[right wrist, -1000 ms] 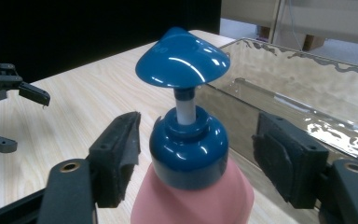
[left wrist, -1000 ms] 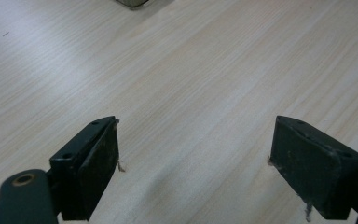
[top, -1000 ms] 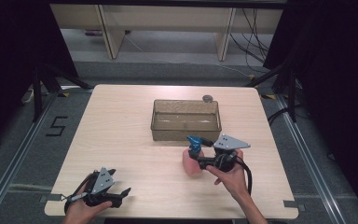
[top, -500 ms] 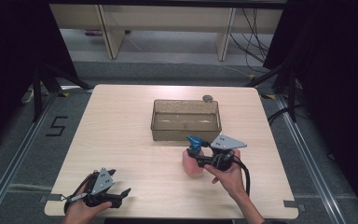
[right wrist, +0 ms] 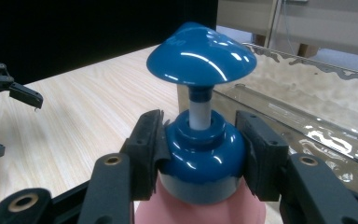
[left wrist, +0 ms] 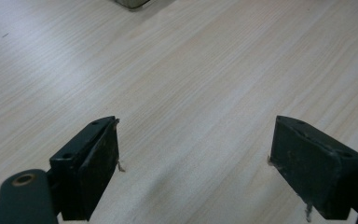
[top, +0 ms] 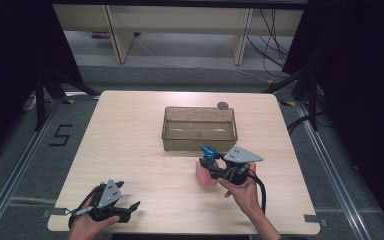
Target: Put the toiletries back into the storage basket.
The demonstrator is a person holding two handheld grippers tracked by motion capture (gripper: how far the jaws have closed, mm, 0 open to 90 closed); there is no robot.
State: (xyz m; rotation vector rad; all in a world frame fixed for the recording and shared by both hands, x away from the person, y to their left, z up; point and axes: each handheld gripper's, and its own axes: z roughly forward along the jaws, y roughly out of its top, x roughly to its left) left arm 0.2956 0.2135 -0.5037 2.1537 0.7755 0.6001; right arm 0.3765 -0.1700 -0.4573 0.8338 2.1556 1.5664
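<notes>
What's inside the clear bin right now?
The clear bin looks empty: just its see-through floor, glare and the table below. Its near wall partly blurs the front edge. The pump bottle stands outside, clamped by the right gripper.

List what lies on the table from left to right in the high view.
left gripper → pink pump bottle, its blue collar clamped in the right gripper. The clear bin and the small round object overlap that span, so both are left out.

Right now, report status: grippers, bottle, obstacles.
Left gripper open, low over bare table. Right gripper shut on pump bottle, at its blue collar. Clear bin just beyond the bottle.
</notes>
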